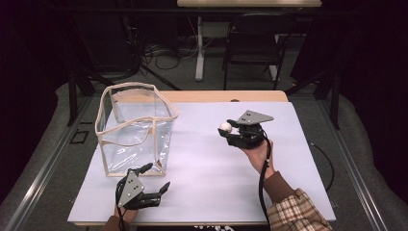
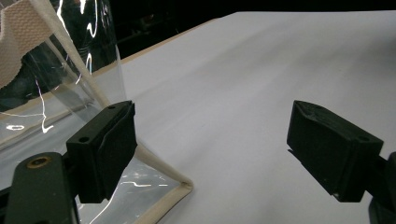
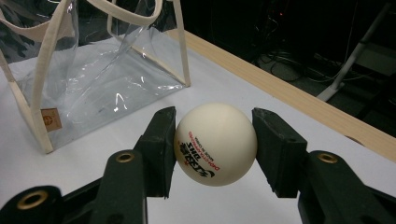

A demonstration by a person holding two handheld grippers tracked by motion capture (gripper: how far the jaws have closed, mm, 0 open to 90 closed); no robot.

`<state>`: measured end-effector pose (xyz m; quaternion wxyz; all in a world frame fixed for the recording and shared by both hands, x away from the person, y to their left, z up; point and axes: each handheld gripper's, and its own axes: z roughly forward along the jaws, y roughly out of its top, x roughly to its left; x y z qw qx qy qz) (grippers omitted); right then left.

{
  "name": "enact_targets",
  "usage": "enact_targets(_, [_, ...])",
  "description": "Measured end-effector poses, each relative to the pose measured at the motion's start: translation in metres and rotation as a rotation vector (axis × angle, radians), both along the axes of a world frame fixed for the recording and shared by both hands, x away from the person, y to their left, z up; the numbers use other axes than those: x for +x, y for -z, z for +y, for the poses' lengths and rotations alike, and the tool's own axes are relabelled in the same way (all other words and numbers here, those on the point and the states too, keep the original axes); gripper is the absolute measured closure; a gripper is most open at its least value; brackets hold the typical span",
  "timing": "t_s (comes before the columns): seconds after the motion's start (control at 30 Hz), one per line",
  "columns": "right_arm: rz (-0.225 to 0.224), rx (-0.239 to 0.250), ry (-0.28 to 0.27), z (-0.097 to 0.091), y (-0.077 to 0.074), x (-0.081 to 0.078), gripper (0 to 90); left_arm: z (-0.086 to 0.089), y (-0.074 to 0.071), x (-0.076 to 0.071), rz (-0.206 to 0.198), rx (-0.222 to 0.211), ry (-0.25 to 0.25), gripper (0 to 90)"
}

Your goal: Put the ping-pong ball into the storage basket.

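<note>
the person's left hand is cut off at the bottom edge of the high view, and only the plaid sleeve (image 1: 298,211) of the right arm comes into frame. the far wall of the clear plastic tote bag with cream fabric trim (image 1: 136,127) is hard to read through the glare on its sides. the white sheet covering the table (image 1: 211,168) is smooth and bare, with a strip of pale wood showing along its far edge. beyond it the room is dark: grey carpet, a black chair (image 1: 252,45), a white table leg and a tangle of cables on the floor. the white ping-pong ball (image 3: 215,143) carries red and black print, upside down in the right gripper view; the large black letters look like "dhs", the smaller red line i cannot make out. a small tan tag (image 3: 50,120) sits on the bag's trim, its mark too small to read. the right gripper (image 1: 226,128) is held up above the sheet right of the bag, its jaws clamped on the ball from both sides. the left gripper (image 1: 155,178) is near the table's front edge, jaws spread wide with nothing between them, one jaw just beside the bag's bottom corner.
</note>
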<state>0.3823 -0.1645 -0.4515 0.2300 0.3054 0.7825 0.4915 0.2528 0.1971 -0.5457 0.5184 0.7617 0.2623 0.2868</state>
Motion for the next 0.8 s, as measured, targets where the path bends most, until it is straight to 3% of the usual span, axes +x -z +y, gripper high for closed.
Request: enact_targets(0.8, [-0.018, -0.002, -0.024, 0.013, -0.015, 0.009, 51.0, 0.000, 0.000, 0.001, -0.003, -0.003, 0.008, 15.9])
